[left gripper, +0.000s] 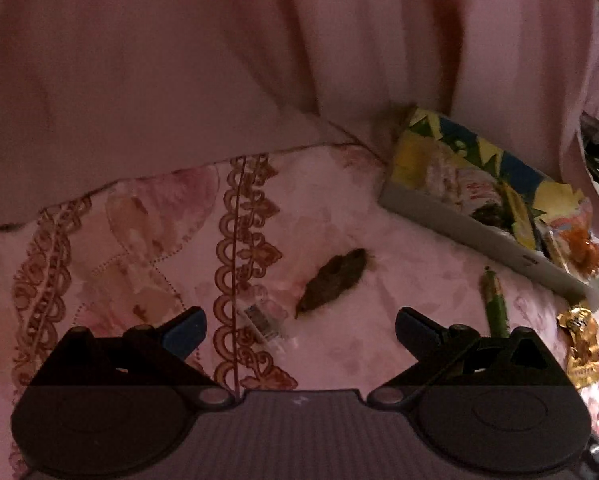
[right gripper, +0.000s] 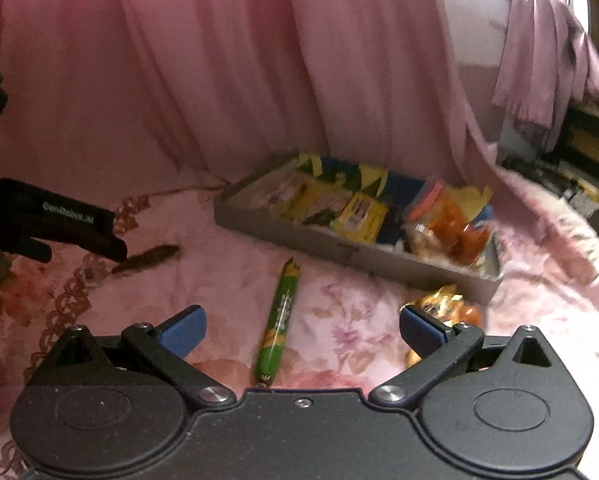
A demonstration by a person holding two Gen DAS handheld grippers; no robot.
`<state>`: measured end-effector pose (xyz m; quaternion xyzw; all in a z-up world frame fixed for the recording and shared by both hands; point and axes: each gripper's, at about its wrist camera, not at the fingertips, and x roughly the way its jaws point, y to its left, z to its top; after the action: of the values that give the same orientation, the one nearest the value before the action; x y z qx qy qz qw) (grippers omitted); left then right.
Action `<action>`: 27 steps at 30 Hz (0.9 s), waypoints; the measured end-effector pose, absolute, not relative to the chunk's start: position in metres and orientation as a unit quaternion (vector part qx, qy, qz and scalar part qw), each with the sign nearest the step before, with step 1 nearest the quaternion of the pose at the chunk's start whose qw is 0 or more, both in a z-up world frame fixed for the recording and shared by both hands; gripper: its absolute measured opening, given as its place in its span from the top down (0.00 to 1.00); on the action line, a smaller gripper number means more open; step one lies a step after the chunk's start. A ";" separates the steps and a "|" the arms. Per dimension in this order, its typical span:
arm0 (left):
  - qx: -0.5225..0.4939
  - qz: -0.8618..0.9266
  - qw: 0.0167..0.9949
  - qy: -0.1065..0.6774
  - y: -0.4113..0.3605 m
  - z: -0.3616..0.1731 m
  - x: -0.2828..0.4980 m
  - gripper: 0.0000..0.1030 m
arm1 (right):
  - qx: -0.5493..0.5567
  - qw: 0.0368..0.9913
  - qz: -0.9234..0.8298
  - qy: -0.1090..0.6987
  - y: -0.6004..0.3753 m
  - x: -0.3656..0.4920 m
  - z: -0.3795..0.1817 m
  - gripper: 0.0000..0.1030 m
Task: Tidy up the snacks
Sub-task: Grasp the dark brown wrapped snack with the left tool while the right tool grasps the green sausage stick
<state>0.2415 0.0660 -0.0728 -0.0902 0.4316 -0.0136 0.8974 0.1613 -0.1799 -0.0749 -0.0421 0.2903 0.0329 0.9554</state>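
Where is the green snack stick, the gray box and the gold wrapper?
green snack stick (right gripper: 280,320): right wrist view, middle of the stick.
gray box (right gripper: 351,258): right wrist view, front wall.
gold wrapper (left gripper: 581,344): left wrist view, middle.

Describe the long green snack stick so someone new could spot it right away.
Start at the grey tray of snack packets on the pink floral bedspread. Just in front lies a long green tube-shaped snack stick; unlike the crinkled gold wrapper nearby, it is slim and straight.
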 end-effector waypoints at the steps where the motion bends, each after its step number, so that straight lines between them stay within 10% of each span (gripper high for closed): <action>1: -0.091 -0.014 0.898 0.431 0.067 -0.077 0.244 0.00 | -0.039 0.954 0.034 0.296 -0.179 0.166 -0.079 0.01; 27: 0.025 -0.094 0.912 0.399 0.031 -0.116 0.304 0.00 | 0.013 0.939 0.054 0.338 -0.175 0.219 -0.126 0.11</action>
<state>0.3042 0.0315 -0.1161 0.0246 0.3991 -0.0941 0.9117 0.2195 -0.1754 -0.1260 0.0125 0.3380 0.0543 0.9395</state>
